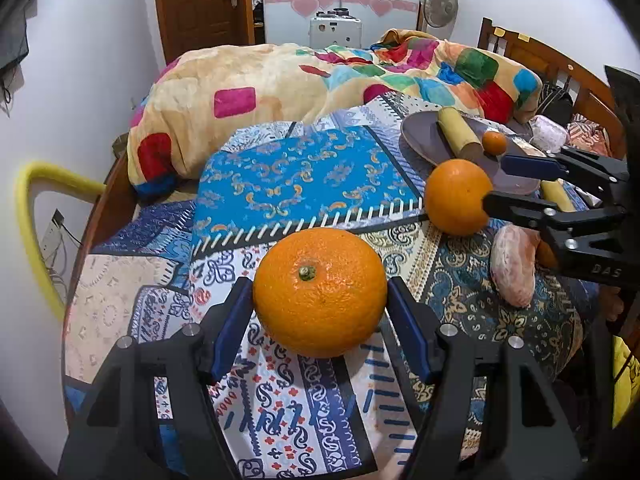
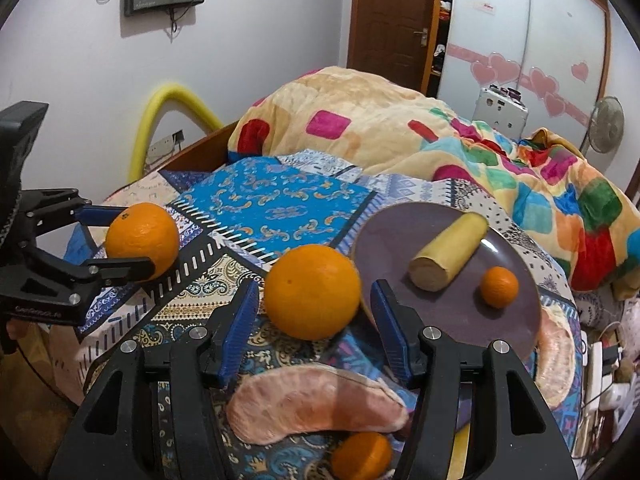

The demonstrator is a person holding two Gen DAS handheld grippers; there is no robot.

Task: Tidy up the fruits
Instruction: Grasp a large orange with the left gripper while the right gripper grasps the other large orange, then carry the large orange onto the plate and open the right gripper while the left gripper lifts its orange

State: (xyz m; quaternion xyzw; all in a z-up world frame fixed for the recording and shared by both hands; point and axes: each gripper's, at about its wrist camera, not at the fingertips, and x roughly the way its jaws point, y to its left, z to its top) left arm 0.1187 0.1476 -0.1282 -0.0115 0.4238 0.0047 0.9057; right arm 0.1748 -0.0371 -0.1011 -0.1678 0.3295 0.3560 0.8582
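My left gripper (image 1: 320, 300) is shut on a large orange (image 1: 320, 292), its blue pads touching both sides; it also shows in the right wrist view (image 2: 142, 242). My right gripper (image 2: 314, 304) is open around a second orange (image 2: 313, 292), with gaps on both sides; this orange shows in the left wrist view (image 1: 458, 197). A purple plate (image 2: 452, 312) holds a yellow cylinder (image 2: 448, 258) and a small tangerine (image 2: 499, 286). A pink pomelo segment (image 2: 316, 408) and another small orange (image 2: 362, 456) lie under the right gripper.
Everything sits on a blue patterned quilt (image 1: 304, 176) on a bed. A bunched colourful blanket (image 1: 280, 88) lies behind. A second pomelo segment (image 2: 556, 356) lies right of the plate. A wooden headboard (image 1: 560, 64) stands at the right.
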